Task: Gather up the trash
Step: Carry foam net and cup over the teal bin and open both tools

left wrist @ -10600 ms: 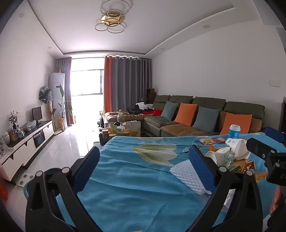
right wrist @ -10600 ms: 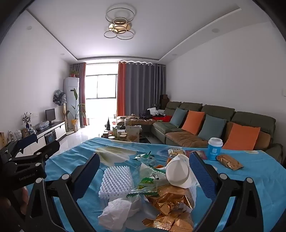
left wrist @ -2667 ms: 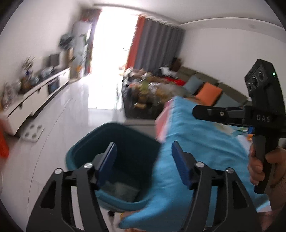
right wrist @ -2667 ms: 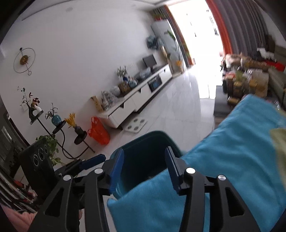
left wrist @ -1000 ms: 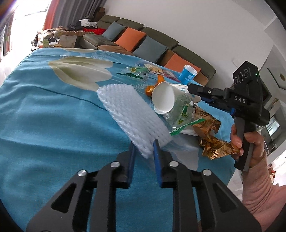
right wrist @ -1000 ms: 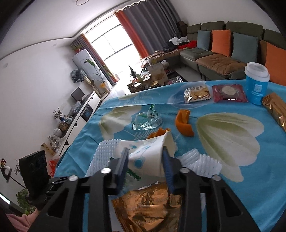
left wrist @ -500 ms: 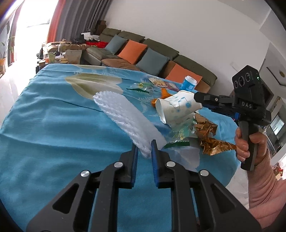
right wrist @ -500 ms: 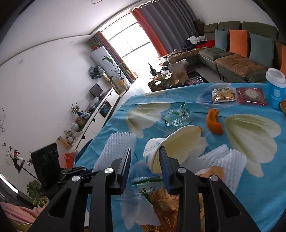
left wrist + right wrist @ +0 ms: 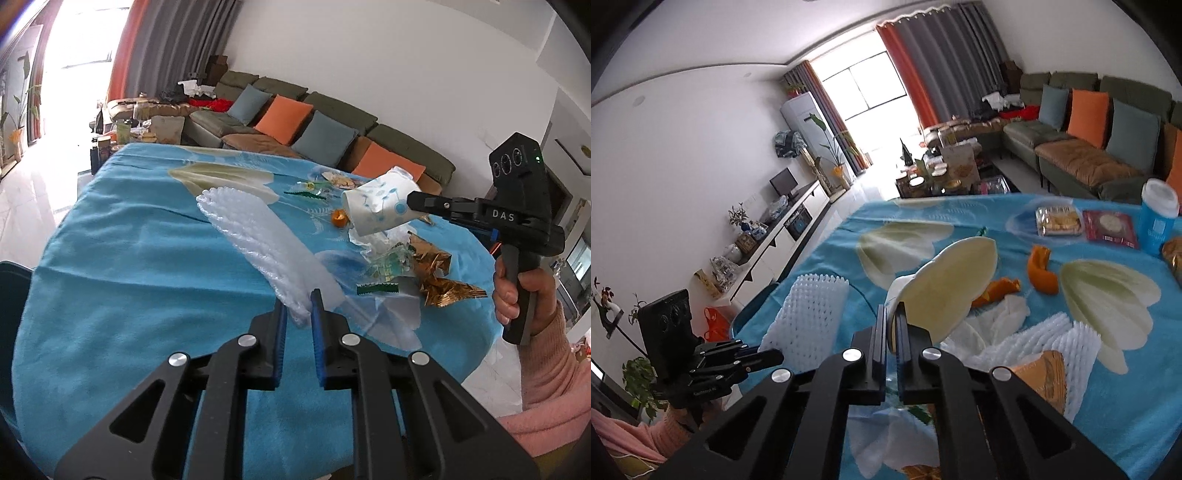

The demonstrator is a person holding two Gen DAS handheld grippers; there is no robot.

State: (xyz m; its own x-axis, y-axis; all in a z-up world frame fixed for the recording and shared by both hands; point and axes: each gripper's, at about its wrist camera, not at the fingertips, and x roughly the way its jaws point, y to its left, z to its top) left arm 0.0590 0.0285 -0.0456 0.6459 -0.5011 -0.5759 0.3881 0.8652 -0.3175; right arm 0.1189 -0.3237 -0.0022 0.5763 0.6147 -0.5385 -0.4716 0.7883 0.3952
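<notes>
Here the left gripper [image 9: 298,310] is clamped on one end of a white foam fruit net [image 9: 258,243], its blue pads nearly together with the mesh squeezed flat between them. The net sticks out stiffly from the pads, slanting up and away over the blue flowered tablecloth [image 9: 122,266], clear of the cloth along most of its length.

The right gripper [image 9: 892,321] has its jaws pressed all the way in on the rim of a crushed paper cup [image 9: 951,284], so the wall is flattened between the pads and the cream inside faces the right wrist camera. From the left wrist view the same cup, white with blue dots, hangs off the table at the tip of the right gripper, mouth turned toward the left, while a hand [image 9: 517,291] in a pink sleeve grips the black handle.

Below the cup lies the remaining litter: gold foil wrappers [image 9: 439,273], a clear plastic wrapper with green print [image 9: 388,262], a green zigzag strip [image 9: 376,288], crumpled white tissue [image 9: 1001,317] and a second foam net [image 9: 1056,343]. Orange peel pieces [image 9: 1039,269] rest farther out on the cloth, and beyond them are a packet of biscuits [image 9: 1058,220], a dark red packet [image 9: 1110,225] and a blue lidded cup [image 9: 1158,218] standing upright. A dark teal bin [image 9: 11,295] shows just past the left edge of the table.
</notes>
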